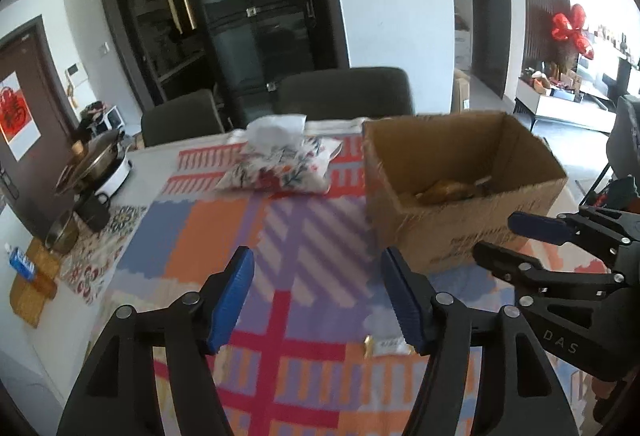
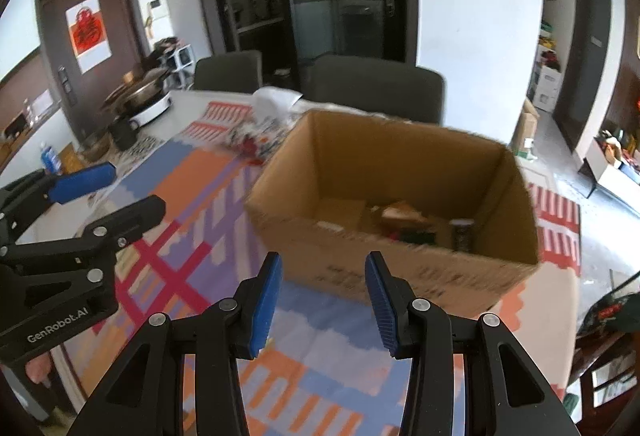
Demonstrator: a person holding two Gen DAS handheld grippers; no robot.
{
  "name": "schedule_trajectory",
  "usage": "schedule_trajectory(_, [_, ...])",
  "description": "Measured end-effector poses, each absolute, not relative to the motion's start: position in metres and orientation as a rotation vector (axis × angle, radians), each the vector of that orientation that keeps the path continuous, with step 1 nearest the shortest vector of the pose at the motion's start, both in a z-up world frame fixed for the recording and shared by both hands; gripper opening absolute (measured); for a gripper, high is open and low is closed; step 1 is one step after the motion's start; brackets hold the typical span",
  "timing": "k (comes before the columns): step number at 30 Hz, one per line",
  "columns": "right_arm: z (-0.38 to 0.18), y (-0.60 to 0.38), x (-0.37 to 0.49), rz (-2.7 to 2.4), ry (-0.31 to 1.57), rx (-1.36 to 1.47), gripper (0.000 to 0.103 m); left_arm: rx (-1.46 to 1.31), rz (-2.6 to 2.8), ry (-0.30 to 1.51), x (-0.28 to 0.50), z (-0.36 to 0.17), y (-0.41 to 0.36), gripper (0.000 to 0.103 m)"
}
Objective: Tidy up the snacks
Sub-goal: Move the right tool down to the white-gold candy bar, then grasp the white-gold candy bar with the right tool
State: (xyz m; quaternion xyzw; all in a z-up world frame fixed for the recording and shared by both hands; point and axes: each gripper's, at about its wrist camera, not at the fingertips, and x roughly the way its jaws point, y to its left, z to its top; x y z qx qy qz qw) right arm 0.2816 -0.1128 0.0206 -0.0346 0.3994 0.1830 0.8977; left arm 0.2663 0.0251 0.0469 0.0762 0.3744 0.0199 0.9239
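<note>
1. A cardboard box (image 2: pixel 400 203) stands open-topped on the patterned cloth (image 1: pixel 224 228) of the counter (image 1: pixel 60 316), serving as the collection point for snacks; several packets (image 2: pixel 404 220) already lie on its floor, though blur leaves their kinds hard to read.

2. The left tool (image 1: pixel 316 300) hangs above the cloth just left of the box, its blue pads spread well apart with nothing between them, angled down toward the cloth as if ready for another pickup.

3. The right tool (image 2: pixel 323 302) hovers at the box's near wall, its pads parted by a moderate gap and likewise empty, a stance that suits a tool with its load let go.

4. A small pale packet (image 1: pixel 390 346) lies on the cloth in front of the box, near the left tool's inner finger, and looks the likely next snack to be gathered.

5. A flowered tissue pouch (image 1: pixel 280 167) rests on the cloth to the left of the box's far corner, clear of the working space.

6. A cooking pot (image 1: pixel 100 163) and dark mug (image 1: pixel 94 209) sit well left of the box, at the counter's edge.
</note>
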Motion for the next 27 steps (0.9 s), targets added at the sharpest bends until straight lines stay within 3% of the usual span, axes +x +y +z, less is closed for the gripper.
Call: schedule_trajectory(27, [-0.098, -0.023, 0.279, 0.540, 1.163, -0.373, 0.044, 0.035, 0.131, 1.016, 0.232, -0.072, 0.074, 0.065])
